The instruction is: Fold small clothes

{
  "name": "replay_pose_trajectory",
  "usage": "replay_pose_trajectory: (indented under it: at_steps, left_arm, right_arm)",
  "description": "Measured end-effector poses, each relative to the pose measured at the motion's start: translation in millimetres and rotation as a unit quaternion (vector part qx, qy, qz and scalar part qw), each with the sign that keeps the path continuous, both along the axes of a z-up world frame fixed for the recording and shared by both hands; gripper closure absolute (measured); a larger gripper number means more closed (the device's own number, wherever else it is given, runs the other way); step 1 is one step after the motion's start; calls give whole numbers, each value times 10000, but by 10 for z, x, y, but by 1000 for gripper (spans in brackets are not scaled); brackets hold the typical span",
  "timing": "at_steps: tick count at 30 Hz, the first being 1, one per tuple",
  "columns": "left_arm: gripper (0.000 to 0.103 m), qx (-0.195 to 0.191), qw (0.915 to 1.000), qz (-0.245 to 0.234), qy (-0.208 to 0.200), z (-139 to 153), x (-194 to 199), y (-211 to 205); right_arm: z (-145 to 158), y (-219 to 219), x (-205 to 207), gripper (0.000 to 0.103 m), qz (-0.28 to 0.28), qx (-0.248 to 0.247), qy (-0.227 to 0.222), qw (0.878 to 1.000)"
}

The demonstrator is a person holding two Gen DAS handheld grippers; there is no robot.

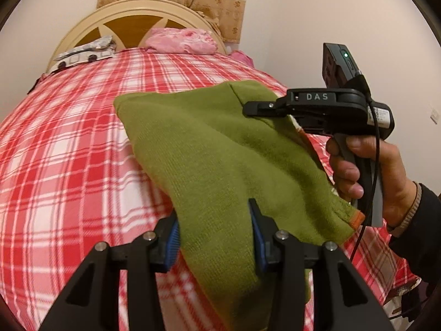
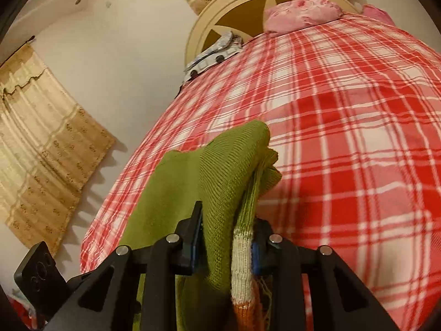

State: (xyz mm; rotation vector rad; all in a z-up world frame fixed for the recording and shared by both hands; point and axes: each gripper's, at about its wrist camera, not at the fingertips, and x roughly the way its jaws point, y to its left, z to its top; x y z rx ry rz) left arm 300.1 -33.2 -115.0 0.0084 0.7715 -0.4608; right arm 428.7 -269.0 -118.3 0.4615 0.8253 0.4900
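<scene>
A small green knitted garment (image 1: pixel 220 154) with an orange cuff edge (image 1: pixel 358 218) is held up over the red plaid bed (image 1: pixel 69 138). My left gripper (image 1: pixel 215 234) is shut on its near part, the cloth bunched between the blue pads (image 1: pixel 172 244). My right gripper (image 1: pixel 248 109) grips the garment's far right edge in the left wrist view. In the right wrist view the right gripper (image 2: pixel 227 237) is shut on folded green cloth (image 2: pixel 220 171) with a white and orange striped band (image 2: pixel 241 270).
A pink pillow (image 1: pixel 182 41) and a grey patterned pillow (image 1: pixel 82 55) lie by the cream headboard (image 1: pixel 132 8). Beige curtains (image 2: pixel 41 143) hang on the walls. The plaid bed cover (image 2: pixel 358 138) spreads wide around the garment.
</scene>
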Motion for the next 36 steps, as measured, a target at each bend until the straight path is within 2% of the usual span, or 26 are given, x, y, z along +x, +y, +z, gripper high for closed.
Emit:
replay_pose_trajectory:
  at_steps: [14,24,36]
  left_arm:
    - [58,-48,9984,552,-81,64,-486,648]
    - [58,-36,9956,934,-91,7,-686,1054]
    - [58,-232,9898,1398,-138,-21,-870,1502]
  right_arm:
    - [30,818,-291,75,526,102,7,9986]
    - [-15,1415,-317,75,919,129,53,9957]
    - [-39,2030,-271,75,1358,140,82,9906]
